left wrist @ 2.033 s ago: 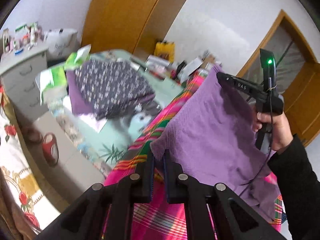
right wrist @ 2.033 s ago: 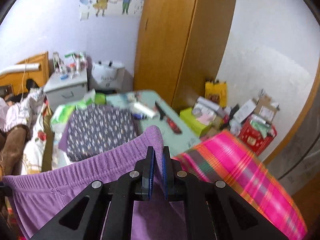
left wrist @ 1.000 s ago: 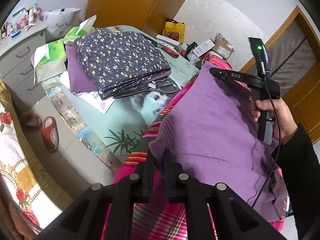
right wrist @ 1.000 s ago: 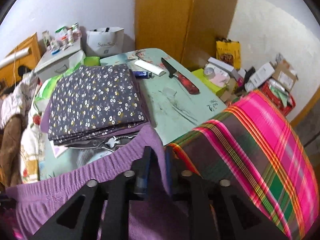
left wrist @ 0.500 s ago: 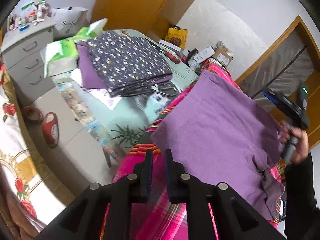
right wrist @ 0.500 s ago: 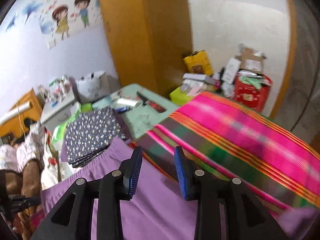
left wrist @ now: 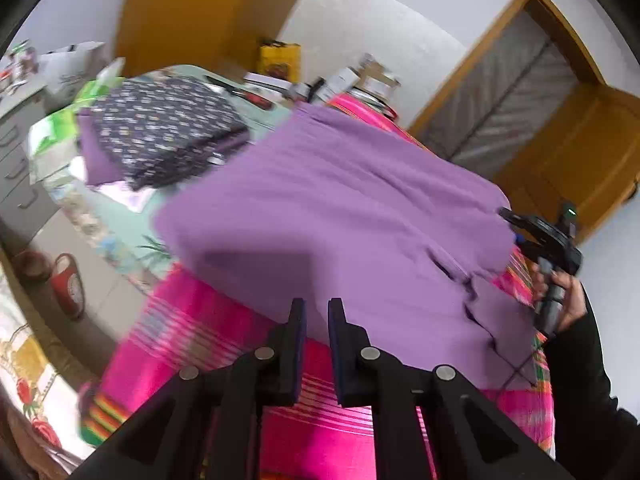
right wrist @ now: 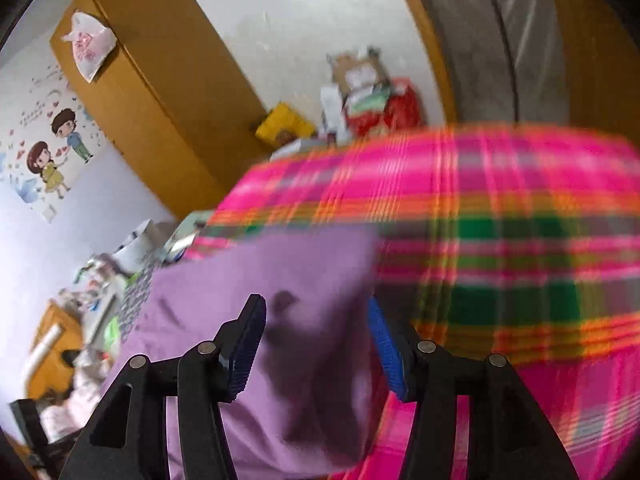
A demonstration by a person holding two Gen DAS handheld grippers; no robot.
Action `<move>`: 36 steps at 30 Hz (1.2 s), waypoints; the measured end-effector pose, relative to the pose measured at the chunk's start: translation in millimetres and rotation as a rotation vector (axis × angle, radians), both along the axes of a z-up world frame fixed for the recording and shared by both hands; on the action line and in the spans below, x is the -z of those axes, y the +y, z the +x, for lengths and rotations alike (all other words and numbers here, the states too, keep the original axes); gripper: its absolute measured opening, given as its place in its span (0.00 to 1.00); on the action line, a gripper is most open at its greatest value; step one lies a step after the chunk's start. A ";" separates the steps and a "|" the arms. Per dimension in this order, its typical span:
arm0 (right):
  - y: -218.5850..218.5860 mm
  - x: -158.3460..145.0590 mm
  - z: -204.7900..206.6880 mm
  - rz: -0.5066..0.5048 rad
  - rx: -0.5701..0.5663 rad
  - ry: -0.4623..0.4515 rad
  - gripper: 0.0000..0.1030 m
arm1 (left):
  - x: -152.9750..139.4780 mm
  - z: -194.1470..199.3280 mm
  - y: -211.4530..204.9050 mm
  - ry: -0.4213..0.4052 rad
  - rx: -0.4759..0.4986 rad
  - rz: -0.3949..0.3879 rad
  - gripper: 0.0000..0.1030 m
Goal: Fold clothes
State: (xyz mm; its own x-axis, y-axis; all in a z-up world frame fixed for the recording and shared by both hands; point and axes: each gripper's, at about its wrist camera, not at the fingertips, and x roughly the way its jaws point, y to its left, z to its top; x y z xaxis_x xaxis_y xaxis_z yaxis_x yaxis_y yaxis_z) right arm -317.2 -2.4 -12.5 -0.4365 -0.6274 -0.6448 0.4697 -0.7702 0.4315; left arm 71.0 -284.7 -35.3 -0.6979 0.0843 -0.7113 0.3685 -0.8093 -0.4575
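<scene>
One soft, limp purple knit garment [left wrist: 340,208] lies across mid-frame on the pink plaid cloth [left wrist: 208,340], likely best pinched at corners; the left gripper [left wrist: 317,320] stands narrowly parted, gripping nothing I can confirm, while the right gripper [right wrist: 316,332] is opening, empty.

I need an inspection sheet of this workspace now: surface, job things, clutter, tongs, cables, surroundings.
Surface: pink plaid blanket, partly covered.
Job's things: purple knit garment spread flat; folded dark floral cloth stack on pale green table.
Clutter: boxes, yellow bag by the wall.
Tongs: left tongs nearly closed at the garment's edge, grip unclear; right tongs opening above the garment, pads apart.
Cables: thin black cable below the right hand.
Surroundings: wooden wardrobe, wooden door.
</scene>
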 end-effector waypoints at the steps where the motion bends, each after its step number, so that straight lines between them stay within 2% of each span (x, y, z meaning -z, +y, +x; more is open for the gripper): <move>1: 0.2 7.4 0.2 -0.008 -0.007 -0.029 0.54 | 0.8 -3.0 5.9 -0.001 0.015 0.004 0.11; 5: 2.5 19.7 1.4 -0.067 -0.019 -0.092 0.50 | 5.9 -11.7 22.3 -0.017 0.057 0.011 0.11; 6: -2.1 17.2 4.7 -0.065 -0.029 -0.080 0.33 | 7.1 -13.8 25.1 -0.022 0.062 0.011 0.11; 7: -9.5 9.6 11.2 -0.054 -0.059 -0.044 0.22 | 7.9 -15.5 27.2 -0.026 0.063 0.010 0.11; 10: -39.9 -12.8 34.0 -0.040 -0.155 0.037 0.16 | 10.3 -19.2 31.0 -0.036 0.060 0.010 0.11; 14: -104.3 -29.4 75.8 -0.042 -0.364 0.104 0.15 | 10.8 -22.6 30.9 -0.035 0.056 0.011 0.11; 18: -174.2 -11.3 132.0 0.043 -0.653 0.048 0.21 | 9.9 -19.0 26.2 -0.033 0.042 0.011 0.11; 21: -179.3 -8.2 160.3 0.056 -0.755 0.074 0.30 | 9.2 -15.4 22.2 -0.032 0.034 0.010 0.11; 23: -163.6 -21.3 160.2 0.012 -0.739 0.109 0.31 | 11.0 -15.6 20.4 -0.035 0.033 0.011 0.11; 25: -138.6 -37.0 144.1 -0.027 -0.661 0.146 0.40 | 13.5 -17.1 19.8 -0.035 0.036 0.014 0.11; 28: -104.2 -40.0 107.0 0.025 -0.477 0.166 0.49 | 17.4 -19.9 20.4 -0.033 0.047 0.026 0.11; 31: -71.1 -24.3 75.0 0.080 -0.337 0.131 0.51 | 21.0 -20.3 21.1 -0.037 0.054 0.035 0.11; 33: -60.5 -12.8 61.3 0.095 -0.285 0.100 0.51 | 24.0 -20.3 20.8 -0.044 0.055 0.039 0.11; 36: -51.4 9.1 46.4 0.053 -0.286 -0.002 0.53 | 28.5 -21.5 19.7 -0.056 0.055 0.044 0.11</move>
